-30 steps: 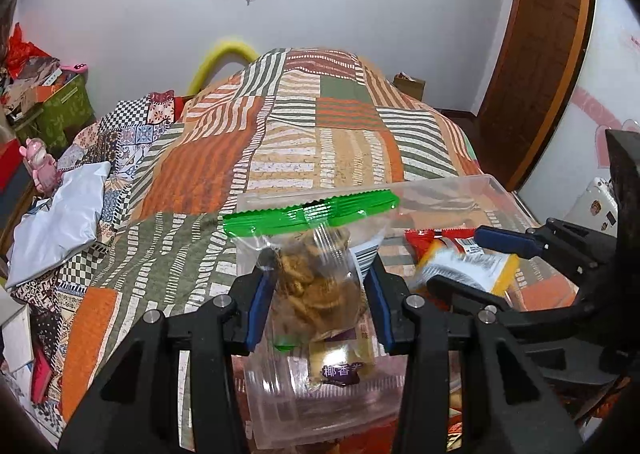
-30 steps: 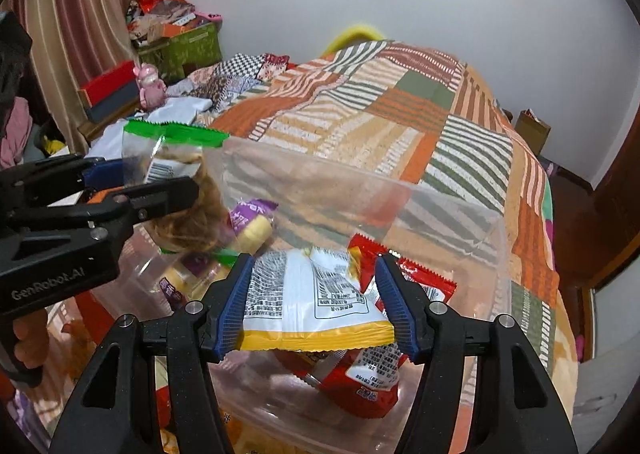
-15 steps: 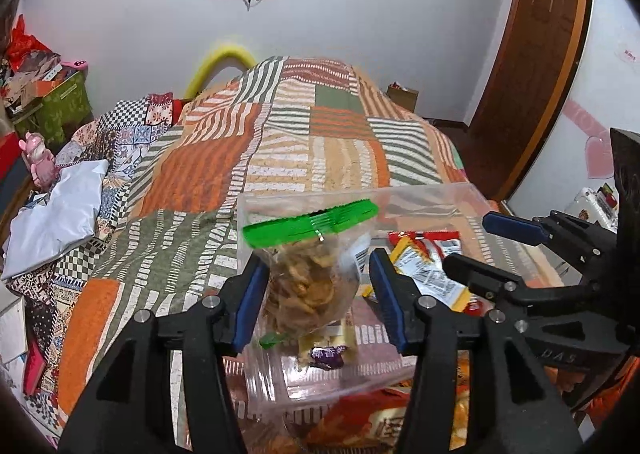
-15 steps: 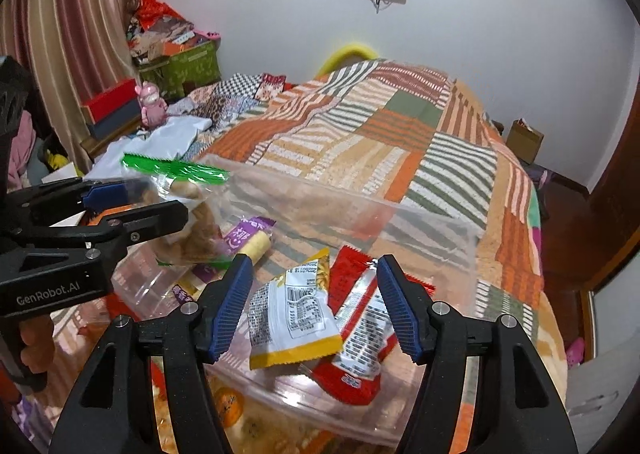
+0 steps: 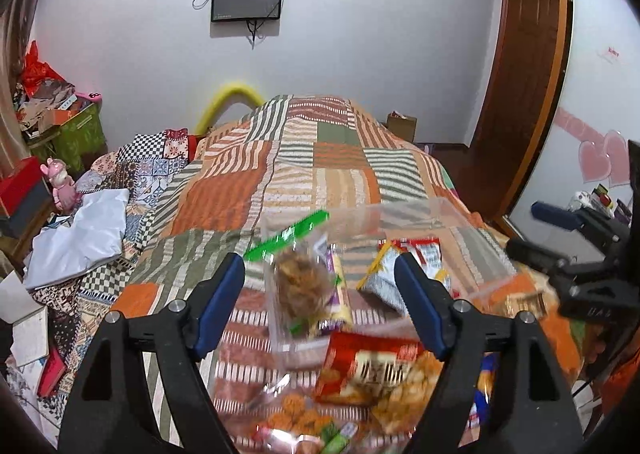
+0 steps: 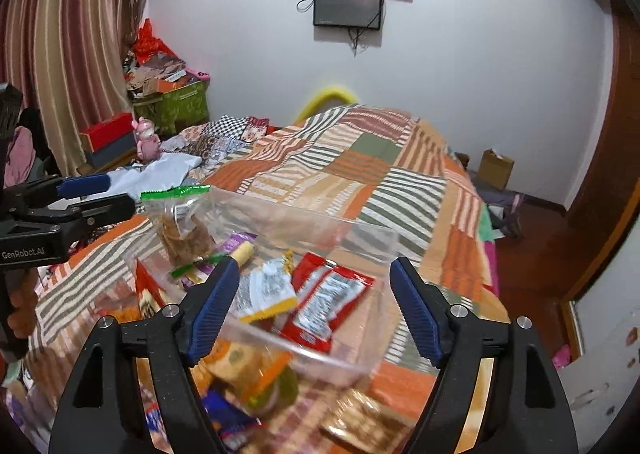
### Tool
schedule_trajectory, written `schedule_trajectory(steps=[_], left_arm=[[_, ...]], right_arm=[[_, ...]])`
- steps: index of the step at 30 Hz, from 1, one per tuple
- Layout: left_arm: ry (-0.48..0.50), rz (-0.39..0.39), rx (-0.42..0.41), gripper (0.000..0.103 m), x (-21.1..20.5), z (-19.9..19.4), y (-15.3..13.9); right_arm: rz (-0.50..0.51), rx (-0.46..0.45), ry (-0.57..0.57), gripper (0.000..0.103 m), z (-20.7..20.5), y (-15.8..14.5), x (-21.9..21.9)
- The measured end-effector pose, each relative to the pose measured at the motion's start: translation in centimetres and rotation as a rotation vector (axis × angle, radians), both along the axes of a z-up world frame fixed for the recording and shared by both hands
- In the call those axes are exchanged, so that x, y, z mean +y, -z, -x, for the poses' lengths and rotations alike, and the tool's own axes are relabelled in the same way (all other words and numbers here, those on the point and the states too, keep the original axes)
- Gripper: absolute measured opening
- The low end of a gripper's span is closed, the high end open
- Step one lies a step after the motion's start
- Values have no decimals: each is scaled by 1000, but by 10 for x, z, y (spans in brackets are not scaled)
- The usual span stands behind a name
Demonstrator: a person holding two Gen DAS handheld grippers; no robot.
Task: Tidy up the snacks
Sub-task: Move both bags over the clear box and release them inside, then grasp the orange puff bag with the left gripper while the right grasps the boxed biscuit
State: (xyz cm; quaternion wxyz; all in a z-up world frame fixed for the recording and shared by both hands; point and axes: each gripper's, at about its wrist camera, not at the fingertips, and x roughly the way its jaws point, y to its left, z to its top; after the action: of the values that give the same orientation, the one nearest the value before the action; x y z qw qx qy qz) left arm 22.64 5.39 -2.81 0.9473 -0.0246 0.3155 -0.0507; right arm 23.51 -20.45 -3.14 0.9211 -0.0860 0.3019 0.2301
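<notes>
Showing only rightward: red packet (image 6: 326, 296) inside clear bin (image 6: 360, 232).

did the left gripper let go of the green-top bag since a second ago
Yes. The left gripper is open, pulled back from the clear bin, where the green-top bag now sits.

Clear plastic bin (image 6: 372, 238) resting on the patchwork bed. Inside, at its left end, a clear zip bag (image 6: 182, 232) with green seal strip, holding brown fried pieces, propped upright. Beside that, a purple-and-yellow packet (image 6: 242, 250). Toward the bin's middle, a white-and-yellow packet (image 6: 266, 292) and red packets (image 6: 326, 302) lying flat, overlapping. Outside the bin's near wall, blurred loose snack packs (image 5: 372, 372) in red and orange.
</notes>
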Motion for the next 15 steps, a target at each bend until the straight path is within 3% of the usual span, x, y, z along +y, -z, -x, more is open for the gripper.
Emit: schedule_trajectory(steps=[6,15], left_arm=[[-35,-34,51,85,4,22,28],[-92,-46,227,85,17,28,97]], right_arm=[[24,-1,38,81,18,13,-23],[61,120,109,82,24,58,-60]])
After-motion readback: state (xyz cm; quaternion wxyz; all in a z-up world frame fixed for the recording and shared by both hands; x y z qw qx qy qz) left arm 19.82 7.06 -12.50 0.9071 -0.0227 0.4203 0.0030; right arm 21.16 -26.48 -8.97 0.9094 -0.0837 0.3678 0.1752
